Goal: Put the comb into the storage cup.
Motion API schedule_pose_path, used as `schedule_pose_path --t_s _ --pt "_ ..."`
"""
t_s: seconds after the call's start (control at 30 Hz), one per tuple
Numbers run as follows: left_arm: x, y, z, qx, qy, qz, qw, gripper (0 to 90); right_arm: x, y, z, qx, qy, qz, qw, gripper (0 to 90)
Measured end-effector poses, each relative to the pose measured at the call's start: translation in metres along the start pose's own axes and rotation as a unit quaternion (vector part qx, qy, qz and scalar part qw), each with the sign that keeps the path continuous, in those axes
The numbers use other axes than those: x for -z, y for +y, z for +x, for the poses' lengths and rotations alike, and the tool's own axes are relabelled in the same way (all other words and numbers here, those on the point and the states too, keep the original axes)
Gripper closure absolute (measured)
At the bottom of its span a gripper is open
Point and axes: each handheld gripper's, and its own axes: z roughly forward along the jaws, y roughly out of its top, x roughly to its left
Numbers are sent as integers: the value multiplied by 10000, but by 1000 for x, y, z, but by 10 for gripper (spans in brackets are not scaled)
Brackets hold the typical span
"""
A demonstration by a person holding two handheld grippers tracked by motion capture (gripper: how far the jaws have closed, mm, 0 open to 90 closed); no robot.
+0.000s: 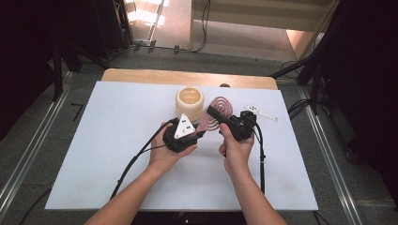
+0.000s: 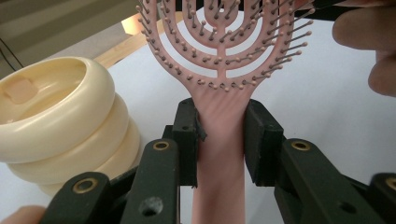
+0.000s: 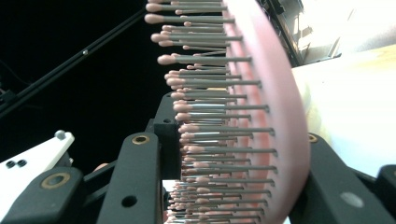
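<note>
A pink hairbrush (image 1: 217, 114) with a round open head and pin bristles is held above the white table (image 1: 117, 154) between both grippers. My left gripper (image 1: 201, 134), topped by a grey three-cornered plate, is shut on the brush's handle (image 2: 219, 154). In the left gripper view its two black jaws press the handle from both sides just below the head (image 2: 219, 42). My right gripper (image 1: 217, 112) is closed across the brush head (image 3: 280, 121). There the bristles (image 3: 210, 112) point at one jaw and the head's back lies against the other.
A cream ringed container (image 1: 189, 100), open at the top, stands just behind the left gripper and appears close at the left (image 2: 56, 121). A small white flat piece (image 1: 259, 112) lies on the table right of the brush. Wooden table edge (image 1: 187, 76) runs at the back.
</note>
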Motion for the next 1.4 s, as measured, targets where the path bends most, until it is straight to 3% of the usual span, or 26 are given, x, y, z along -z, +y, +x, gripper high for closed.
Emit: schedule_pose_path --t_s 0.1,0.23,0.27,0.47,0.63,0.83,1.0,1.23,1.4 --pt "2 -1 4 228 -299 -104 9992 651 0 0 2 144 27 28 9999 599" --pt "7 0 5 340 -494 -252 9979 431 0 -2 7 362 56 39 9993 605" --pt "8 1 5 363 -522 -285 9976 431 0 -2 7 362 56 39 9993 605" --pt "13 -4 8 585 -601 -410 9956 225 2 1 8 467 105 -4 9989 606" --pt "18 -10 12 753 -507 -431 9949 14 5 4 11 612 86 -30 9981 608" --pt "33 -19 17 881 -378 -599 9936 0 8 7 14 788 88 0 9969 608" --pt "54 -31 25 1016 -265 -817 9911 0 8 10 16 899 110 -15 9959 608" --pt "87 -56 39 1216 186 -828 9889 0 7 11 19 962 138 -35 9953 608" --pt "113 -77 53 1415 522 -902 9844 0 8 13 20 1043 106 -9 9945 608"
